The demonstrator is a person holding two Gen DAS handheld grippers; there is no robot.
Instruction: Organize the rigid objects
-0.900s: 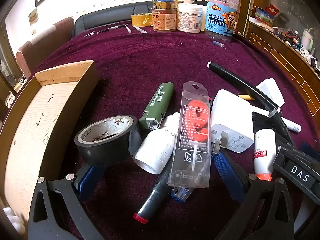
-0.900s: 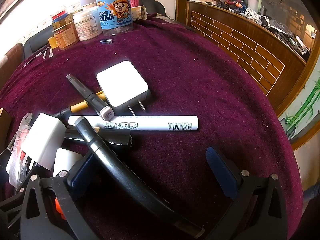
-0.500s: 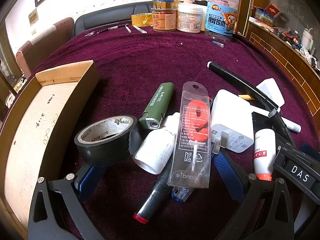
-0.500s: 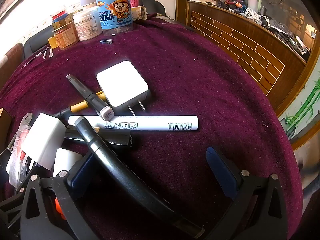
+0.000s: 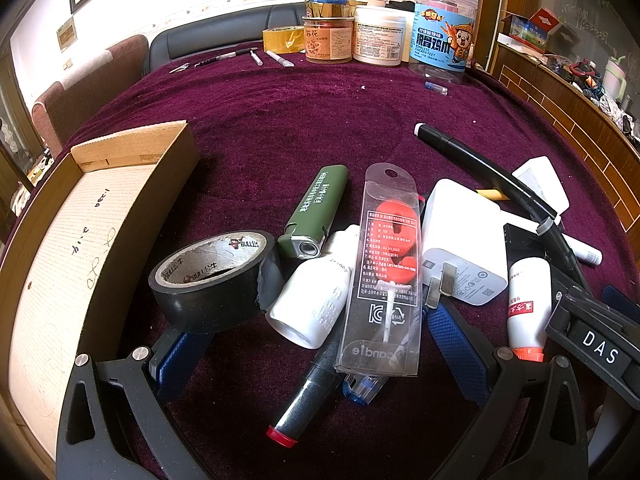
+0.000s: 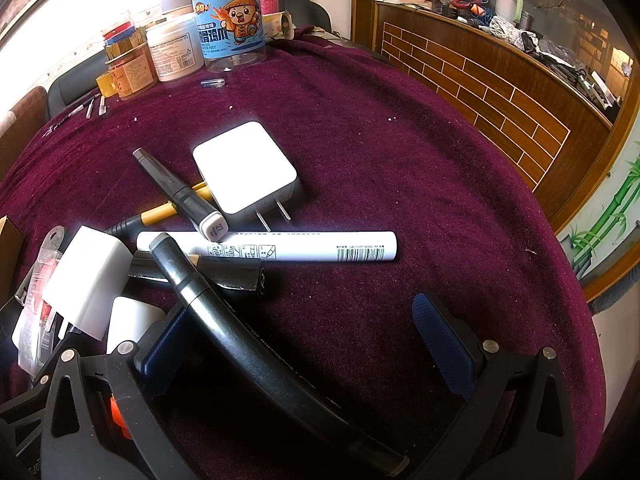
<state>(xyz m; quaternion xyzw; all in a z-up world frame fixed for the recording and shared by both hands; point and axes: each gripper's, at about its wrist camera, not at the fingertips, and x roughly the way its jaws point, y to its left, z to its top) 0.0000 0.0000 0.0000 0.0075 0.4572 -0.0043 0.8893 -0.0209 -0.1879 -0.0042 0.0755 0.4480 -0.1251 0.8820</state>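
Note:
A pile of small objects lies on the purple cloth. In the left wrist view: a black tape roll (image 5: 212,280), a green lighter (image 5: 316,210), a white bottle (image 5: 312,304), a clear blister pack (image 5: 386,276), a white charger (image 5: 460,240), a long black marker (image 5: 488,176). My left gripper (image 5: 316,344) is open around the bottle and pack, low over the pile. In the right wrist view: a white charger (image 6: 246,168), a white marker (image 6: 288,246), a grey-tipped marker (image 6: 180,194), the long black marker (image 6: 248,348). My right gripper (image 6: 304,340) is open, the black marker lying between its fingers.
An open cardboard box (image 5: 76,248) lies at the left of the pile. Jars and tubs (image 5: 380,36) stand at the table's far edge, with pens and yellow tape. A wooden brick-pattern counter (image 6: 500,92) runs along the right.

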